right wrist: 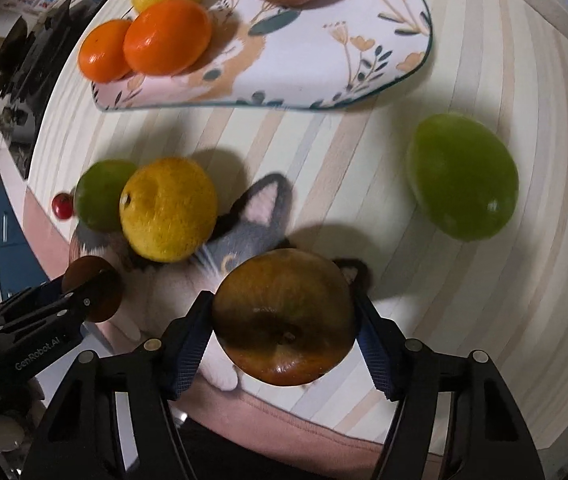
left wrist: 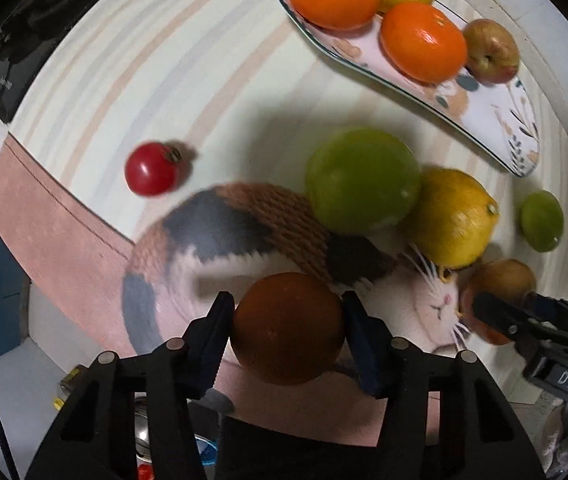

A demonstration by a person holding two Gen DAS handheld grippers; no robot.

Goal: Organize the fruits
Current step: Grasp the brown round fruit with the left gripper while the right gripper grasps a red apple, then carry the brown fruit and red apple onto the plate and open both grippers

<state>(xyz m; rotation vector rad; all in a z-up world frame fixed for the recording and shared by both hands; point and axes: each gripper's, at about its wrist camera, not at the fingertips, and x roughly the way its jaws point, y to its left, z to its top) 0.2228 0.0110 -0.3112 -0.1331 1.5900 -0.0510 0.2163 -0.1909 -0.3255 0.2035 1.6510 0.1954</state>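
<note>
Trouble ahead if either hand-held gripper slackens: left hand-held gripper (left wrist: 288,330) clamps a round dark-orange fruit (left wrist: 288,328), right hand-held gripper (right wrist: 284,320) pinches a brownish-red apple (right wrist: 284,316), both smooth, ready to roll across the striped counter (right wrist: 484,280).

A pale striped cloth (right wrist: 484,280) covers the worktop, with a pink border (left wrist: 55,232) along its near edge. On the cloth lies a knitted calico cat mat (left wrist: 219,232), its whiskered face (left wrist: 440,304) turned toward the cloth's right side.
</note>
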